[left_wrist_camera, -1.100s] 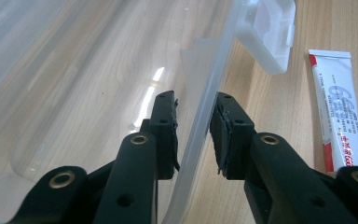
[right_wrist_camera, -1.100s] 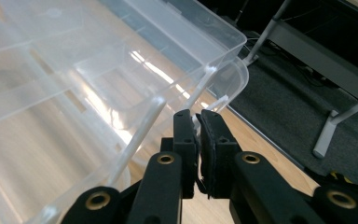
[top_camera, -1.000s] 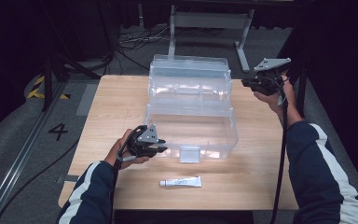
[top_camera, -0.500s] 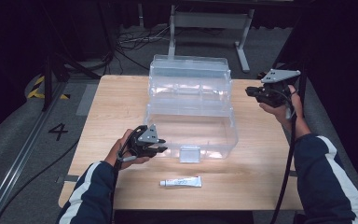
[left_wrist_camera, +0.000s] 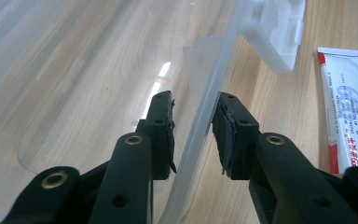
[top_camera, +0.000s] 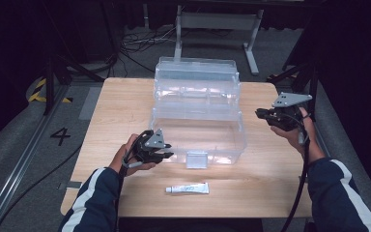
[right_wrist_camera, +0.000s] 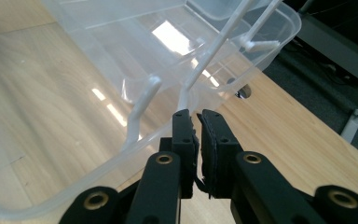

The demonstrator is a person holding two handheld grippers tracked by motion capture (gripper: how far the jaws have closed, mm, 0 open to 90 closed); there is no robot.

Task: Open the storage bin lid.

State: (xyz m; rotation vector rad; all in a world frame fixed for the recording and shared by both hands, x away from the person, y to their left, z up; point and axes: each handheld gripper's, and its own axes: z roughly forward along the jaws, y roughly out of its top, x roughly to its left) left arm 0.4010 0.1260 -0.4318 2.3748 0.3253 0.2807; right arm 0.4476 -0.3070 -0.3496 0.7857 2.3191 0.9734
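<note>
Since the earlier frame, the right gripper (top_camera: 263, 115) has been lowered and drawn away from the upper tiers of the clear plastic box (top_camera: 198, 113), and is now held level with the box's right end, just beside it and not touching. The left gripper (top_camera: 168, 151) has been kept in place at the box's front left corner.

The box is seen standing open at the centre of the wooden table (top_camera: 111, 116), its stepped trays raised toward the far edge and its front latch (top_camera: 196, 159) facing the person. In the left gripper view, the box's front wall (left_wrist_camera: 200, 126) is seen passing between the two jaws. The jaws are partly open and have just been widening slightly; the pads (left_wrist_camera: 221, 135) stand close on either side of the wall, with a gap visible on each side, so the wall is not gripped.

In the right gripper view, the right gripper (right_wrist_camera: 198, 116) is shown with its jaws nearly closed and nothing between them. The box's rim and white tray links (right_wrist_camera: 142, 105) lie just ahead of the fingertips.

A white tube (top_camera: 187, 188) is seen lying flat in front of the box, near the latch and well apart from both grippers.
</note>
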